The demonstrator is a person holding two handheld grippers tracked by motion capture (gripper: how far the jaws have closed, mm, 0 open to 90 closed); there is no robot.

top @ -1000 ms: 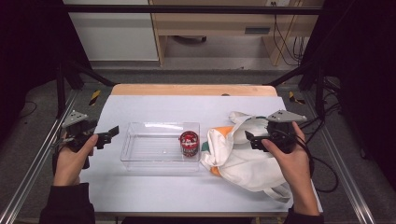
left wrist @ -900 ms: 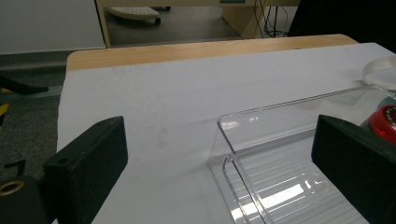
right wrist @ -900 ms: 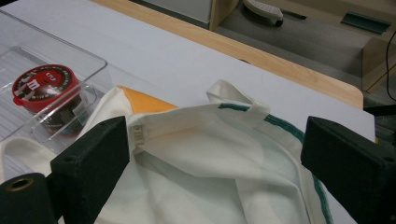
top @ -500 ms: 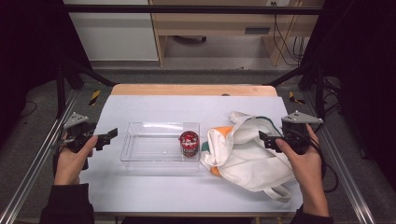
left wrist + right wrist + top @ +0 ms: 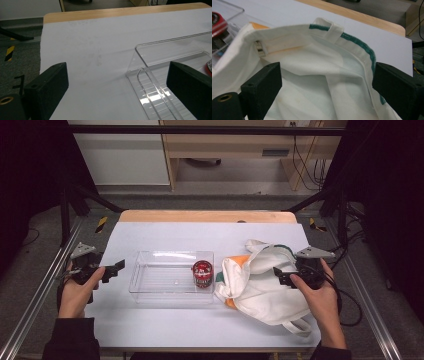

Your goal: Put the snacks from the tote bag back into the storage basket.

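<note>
Nearest the person's edge of the white-covered table (image 5: 165,325), two dark-sleeved forearms enter from below, each hand holding a black two-jaw gripper. The left gripper (image 5: 114,270) sits at the table's left edge, just beside the short left end of a clear rectangular plastic tray (image 5: 150,285); its jaws stand wide apart with nothing between them, and in the left gripper view the tray's rounded corner (image 5: 140,72) lies ahead between the jaws, apart from both. The right gripper (image 5: 282,277) is over a crumpled white cloth tote bag with green trim and an orange patch (image 5: 260,285); its jaws are likewise spread wide, and in the right gripper view the bag's open mouth and green-edged rim (image 5: 359,47) lie between them, not pinched. The bag lies on the right half of the table, its left fold touching the tray's right end. Inside the tray, against its right end, stands a small red round tin with a printed lid (image 5: 202,272). Beyond the white cover, a strip of bare light wooden tabletop (image 5: 205,216) runs along the far edge.
</note>
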